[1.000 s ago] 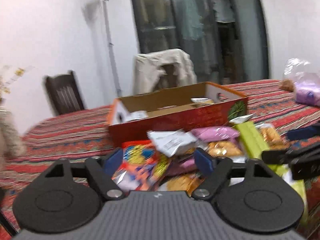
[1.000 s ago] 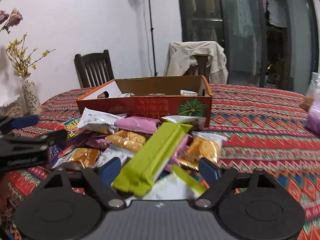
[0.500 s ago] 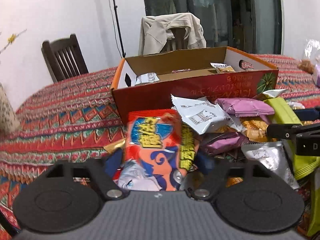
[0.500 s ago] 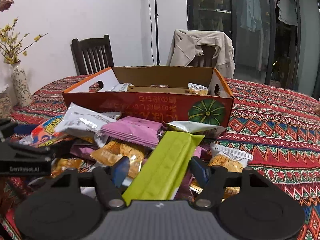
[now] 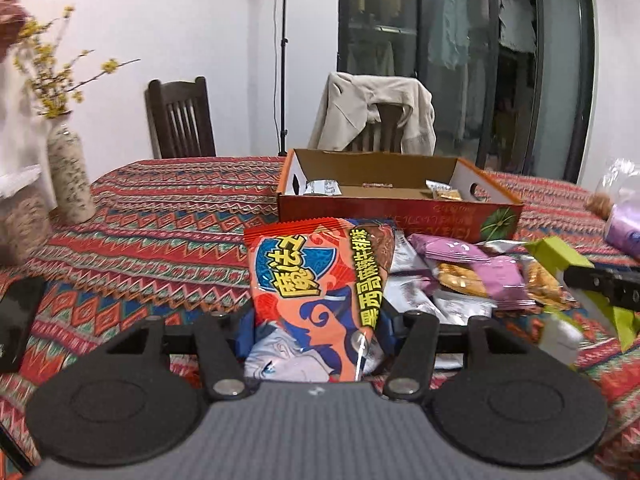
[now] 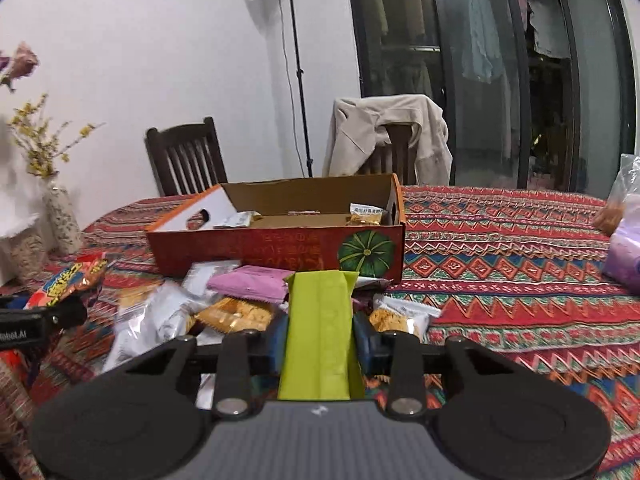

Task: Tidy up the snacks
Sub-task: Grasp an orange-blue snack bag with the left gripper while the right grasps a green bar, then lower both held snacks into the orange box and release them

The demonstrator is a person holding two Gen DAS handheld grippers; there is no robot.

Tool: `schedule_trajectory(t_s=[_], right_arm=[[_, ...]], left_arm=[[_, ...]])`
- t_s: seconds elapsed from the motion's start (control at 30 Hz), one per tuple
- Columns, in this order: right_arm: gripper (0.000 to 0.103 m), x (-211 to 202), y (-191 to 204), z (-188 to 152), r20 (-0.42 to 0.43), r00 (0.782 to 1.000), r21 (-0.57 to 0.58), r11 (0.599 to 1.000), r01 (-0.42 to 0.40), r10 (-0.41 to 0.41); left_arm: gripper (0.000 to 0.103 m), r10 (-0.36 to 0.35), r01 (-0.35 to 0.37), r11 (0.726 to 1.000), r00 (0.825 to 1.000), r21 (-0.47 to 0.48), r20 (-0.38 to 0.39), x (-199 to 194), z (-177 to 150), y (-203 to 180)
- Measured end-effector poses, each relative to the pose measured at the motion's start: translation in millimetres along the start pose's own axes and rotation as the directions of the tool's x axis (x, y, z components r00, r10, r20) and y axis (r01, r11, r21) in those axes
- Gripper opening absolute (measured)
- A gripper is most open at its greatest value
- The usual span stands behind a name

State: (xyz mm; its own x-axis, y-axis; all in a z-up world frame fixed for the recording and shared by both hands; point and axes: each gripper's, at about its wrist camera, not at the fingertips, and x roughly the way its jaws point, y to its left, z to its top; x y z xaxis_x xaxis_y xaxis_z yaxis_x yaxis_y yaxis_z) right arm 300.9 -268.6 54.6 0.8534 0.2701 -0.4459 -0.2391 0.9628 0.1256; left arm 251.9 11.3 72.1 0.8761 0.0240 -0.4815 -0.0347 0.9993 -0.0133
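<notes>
The orange snack packet (image 5: 316,300) stands upright between the blue pads of the left tool (image 5: 316,334), which is clamped on its lower part, its printed face toward the camera and its top edge rising ahead of the tool. The green snack packet (image 6: 320,332) sits likewise in the right tool (image 6: 320,338), pinched at both sides by the blue pads, its long body pointing forward from the tool. Just ahead of both tools and a little below lies the loose heap of snacks (image 6: 224,304): pink, silver and clear wrappers with golden biscuits, resting on the patterned tabletop (image 6: 500,280). Beyond the heap, straight ahead, stands the open cardboard box (image 6: 280,240) with a green pumpkin print on its near wall and a few packets inside. Seen from the left tool, the right tool (image 5: 600,284) shows at the right edge with the green packet in it; from the right tool, the left one (image 6: 40,320) shows at the left edge. Far ahead are two chairs (image 5: 180,116), one draped with a beige jacket (image 5: 372,112), and to the left a vase (image 5: 70,176) with yellow twigs.
</notes>
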Motion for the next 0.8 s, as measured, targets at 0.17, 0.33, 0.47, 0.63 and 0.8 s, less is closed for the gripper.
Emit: schedule_trajectory(t_s=[0.17,0.33,0.47,0.63,0.8], right_arm=[[0.034,-35.8,-2.1,-13.3,0.012,1.0,0.014,1.0,-0.028,0.028],[0.034,-47.7,-7.8,-20.6,0.029,0.999,0.041,0.999,-0.027,0.026],[0.034,-53.5,-7.1,-19.6,0.049,0.998,0.039,0.999,-0.034,0.032],[0.034,-51.3,-7.8,-14.3,0.053,0.998,0.033,0.999,-0.04,0.038],[0.034,-35.4,-11.6,10.1,0.057,0.996,0.012,0.997,-0.073,0.073]], left_arm=[[0.057,-0.004,0.004,1.0,1.0,-0.026,0.001,-19.2,-4.1,-1.4],[0.057,-0.007,0.007,1.0,1.0,-0.017,0.01,-29.1,-4.1,-7.1],[0.057,-0.003,0.004,1.0,1.0,-0.017,0.031,-33.7,-1.4,-7.8],[0.057,-0.027,0.028,0.999,0.999,-0.032,0.028,-24.5,9.1,-5.6],[0.057,-0.097,0.098,0.995,0.994,-0.019,0.047,9.2,56.1,-1.2]])
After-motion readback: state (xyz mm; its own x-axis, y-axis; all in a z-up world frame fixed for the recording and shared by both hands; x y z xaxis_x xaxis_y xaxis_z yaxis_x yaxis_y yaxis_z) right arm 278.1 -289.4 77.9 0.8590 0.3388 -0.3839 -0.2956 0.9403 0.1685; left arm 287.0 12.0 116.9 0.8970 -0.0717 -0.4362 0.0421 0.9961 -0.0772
